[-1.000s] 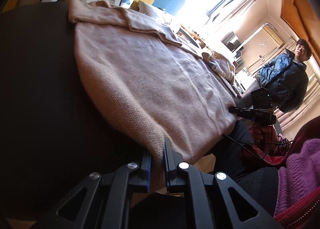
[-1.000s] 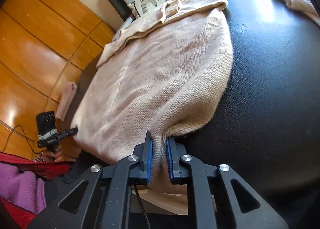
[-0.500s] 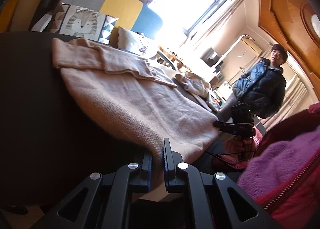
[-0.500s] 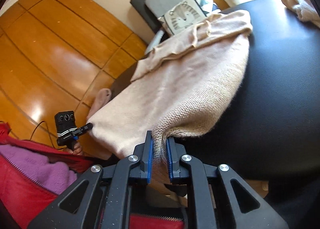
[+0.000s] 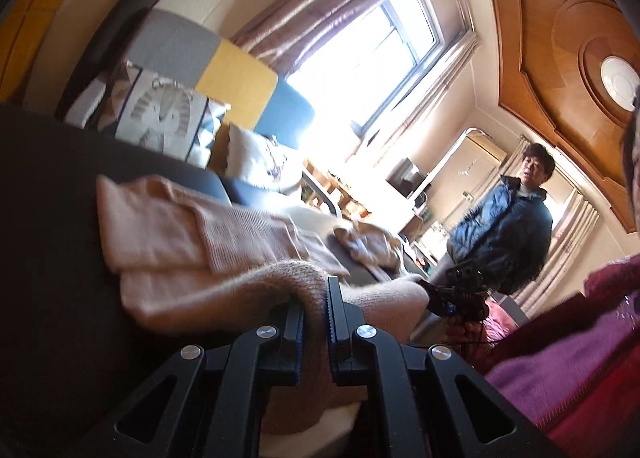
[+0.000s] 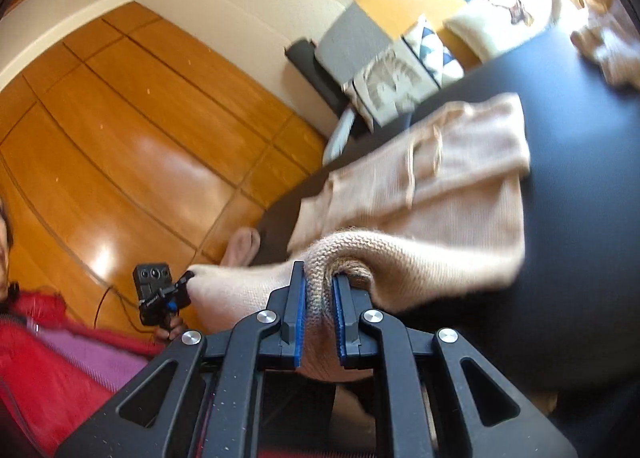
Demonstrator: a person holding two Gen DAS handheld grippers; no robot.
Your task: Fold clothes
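Observation:
A beige knitted sweater (image 5: 192, 234) lies on a black padded surface (image 5: 52, 186), its far part flat with the sleeves folded across. My left gripper (image 5: 314, 298) is shut on the sweater's near hem at one corner and holds it raised. My right gripper (image 6: 318, 290) is shut on the other hem corner of the sweater (image 6: 432, 186), also lifted, so the near edge arches over the flat part. Each view shows the other gripper (image 5: 464, 294) (image 6: 160, 294) at the far end of the lifted hem.
Patterned cushions (image 5: 168, 118) and a grey, yellow and blue backrest (image 5: 236, 74) stand behind the surface. Another beige garment (image 5: 368, 246) lies further along it. A person in a dark jacket (image 5: 504, 230) stands by the window. Wooden wall panels (image 6: 132, 146) flank the left side.
Both grippers have lifted the hem and carried it forward over the sweater toward the sleeves. The cameras tilted up, so more of the room shows and less of the flat sweater.

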